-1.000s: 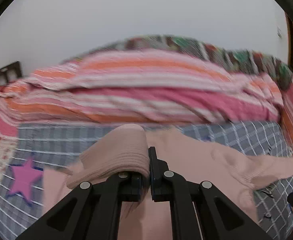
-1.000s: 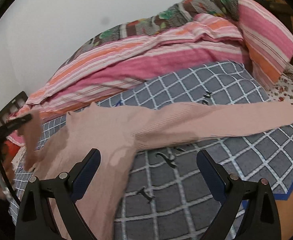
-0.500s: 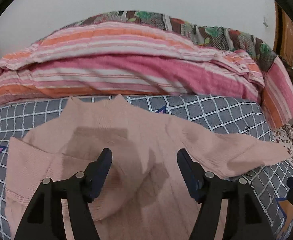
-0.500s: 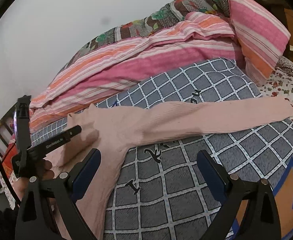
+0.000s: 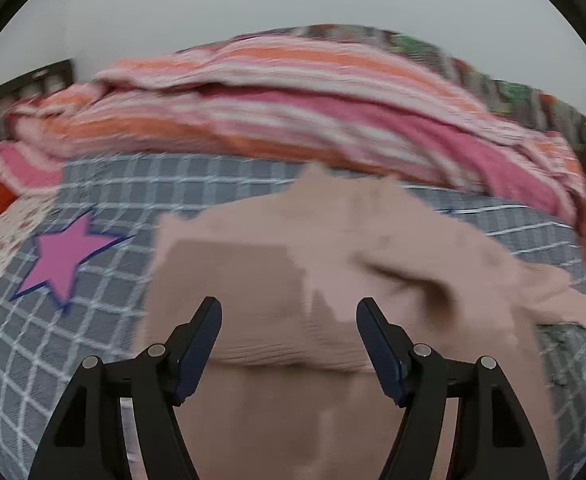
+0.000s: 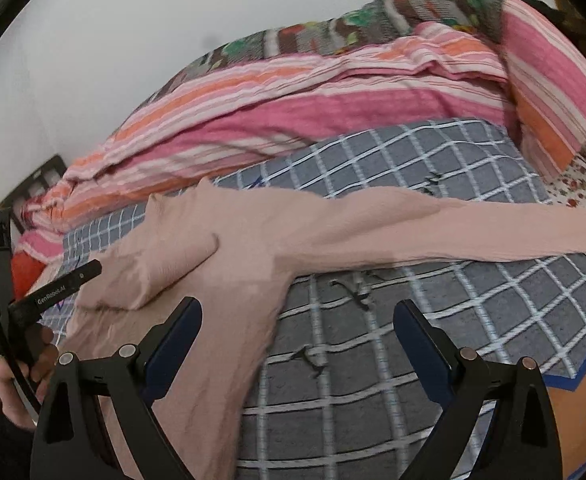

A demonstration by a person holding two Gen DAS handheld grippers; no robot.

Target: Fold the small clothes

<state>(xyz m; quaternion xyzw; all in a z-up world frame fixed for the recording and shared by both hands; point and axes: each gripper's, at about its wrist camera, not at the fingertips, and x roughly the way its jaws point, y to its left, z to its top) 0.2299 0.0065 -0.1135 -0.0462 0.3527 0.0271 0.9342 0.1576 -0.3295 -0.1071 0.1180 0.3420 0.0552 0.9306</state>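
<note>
Between the widening jaws of the left gripper (image 5: pixel 289 322), nothing is gripped; the pink top (image 5: pixel 333 264) is spread flat below on the checked bedcover (image 5: pixel 105 196). Nothing is clamped by the right gripper (image 6: pixel 297 320), whose jaws are narrowing. Beyond, a striped quilt (image 6: pixel 293 108) is heaped.

The grey checked bedspread (image 6: pixel 393 360) lies flat and open beside the spread pale pink knit top (image 6: pixel 229 264), while the heaped pink-and-orange striped quilt (image 6: pixel 333 100) walls off its far edge against the wall
</note>
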